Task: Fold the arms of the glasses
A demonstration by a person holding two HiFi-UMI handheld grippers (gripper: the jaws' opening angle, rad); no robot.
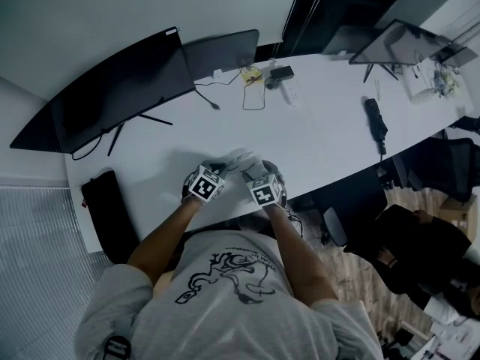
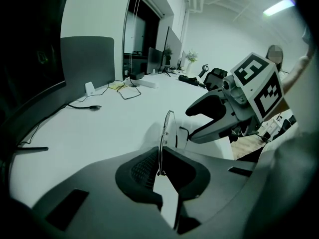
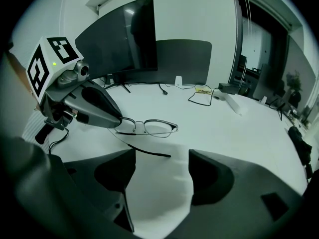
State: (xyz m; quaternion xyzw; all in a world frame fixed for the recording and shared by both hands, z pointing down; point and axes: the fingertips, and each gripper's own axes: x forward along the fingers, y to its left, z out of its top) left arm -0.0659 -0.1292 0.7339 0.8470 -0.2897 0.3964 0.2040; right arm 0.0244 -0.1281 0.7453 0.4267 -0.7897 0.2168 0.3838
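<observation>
A: Glasses [image 3: 149, 127]?
B: Bench's [image 3: 239, 133] 6 o'clock edge; our left gripper [image 2: 160, 171] pinches them at one end, right gripper [image 3: 162, 153] gapes empty.
A: Handling?
B: We judge them light, springy, fragile; nudge the open arm [image 3: 149, 151] near its hinge.

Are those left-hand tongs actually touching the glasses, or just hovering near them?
Touching. The left gripper view shows the left tongs closed on the thin frame of the glasses, pinched between both pads.
</observation>
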